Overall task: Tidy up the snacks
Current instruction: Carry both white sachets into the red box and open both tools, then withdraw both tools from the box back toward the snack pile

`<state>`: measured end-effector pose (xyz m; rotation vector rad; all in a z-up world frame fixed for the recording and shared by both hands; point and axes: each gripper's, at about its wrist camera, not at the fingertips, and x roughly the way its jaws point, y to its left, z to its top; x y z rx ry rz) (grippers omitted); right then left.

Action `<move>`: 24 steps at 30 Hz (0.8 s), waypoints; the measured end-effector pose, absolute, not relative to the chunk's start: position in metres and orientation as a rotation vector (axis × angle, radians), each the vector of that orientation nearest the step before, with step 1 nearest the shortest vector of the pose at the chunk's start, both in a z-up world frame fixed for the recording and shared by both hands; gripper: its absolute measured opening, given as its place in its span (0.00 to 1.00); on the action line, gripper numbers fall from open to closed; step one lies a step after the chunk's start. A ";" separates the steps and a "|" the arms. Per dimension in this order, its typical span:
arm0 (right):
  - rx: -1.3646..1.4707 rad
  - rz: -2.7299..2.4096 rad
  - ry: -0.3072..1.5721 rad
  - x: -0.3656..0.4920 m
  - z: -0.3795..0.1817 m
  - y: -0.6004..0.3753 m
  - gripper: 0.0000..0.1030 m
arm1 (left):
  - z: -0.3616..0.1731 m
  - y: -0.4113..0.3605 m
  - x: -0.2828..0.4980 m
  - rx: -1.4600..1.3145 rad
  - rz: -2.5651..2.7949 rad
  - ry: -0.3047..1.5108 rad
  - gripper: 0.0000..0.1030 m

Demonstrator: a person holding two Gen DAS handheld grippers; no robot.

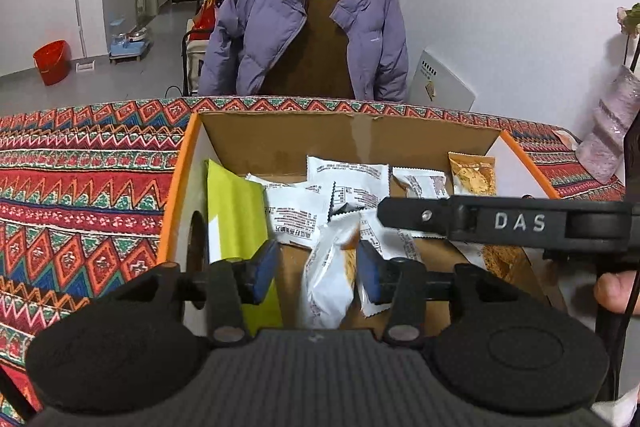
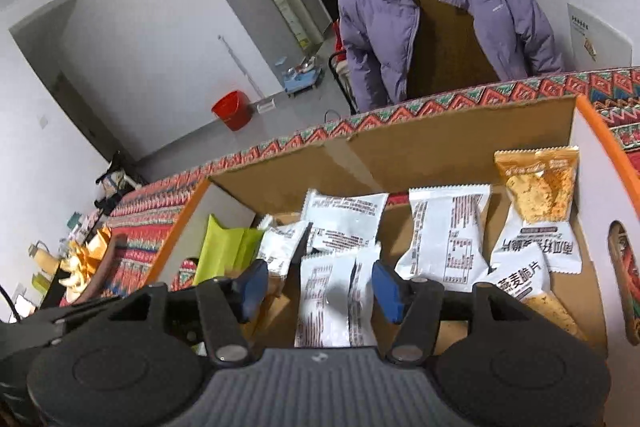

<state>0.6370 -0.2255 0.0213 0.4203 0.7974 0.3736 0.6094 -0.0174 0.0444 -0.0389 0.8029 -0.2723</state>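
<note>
Black left gripper [image 1: 318,273] with blue pads [image 1: 266,269], round black bumps, grey ribbed middle, silver screws, right gripper [image 2: 320,285] the same, white letters DAS on its side

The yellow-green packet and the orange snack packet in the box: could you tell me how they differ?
The yellow-green packet is plain and leans at the cardboard box's left wall; the orange snack packet shows printed food and stands at the right wall. The first looks flat, the second puffed. Both sit inside the box.

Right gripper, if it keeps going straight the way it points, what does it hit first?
Most likely the white printed snack packet lying between the open right gripper fingers in the orange-edged cardboard box; depth is unclear.
</note>
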 end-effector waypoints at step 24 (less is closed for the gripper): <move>0.103 0.392 0.504 0.389 0.139 -0.281 0.79 | 0.155 0.036 0.364 0.039 -0.245 0.473 0.90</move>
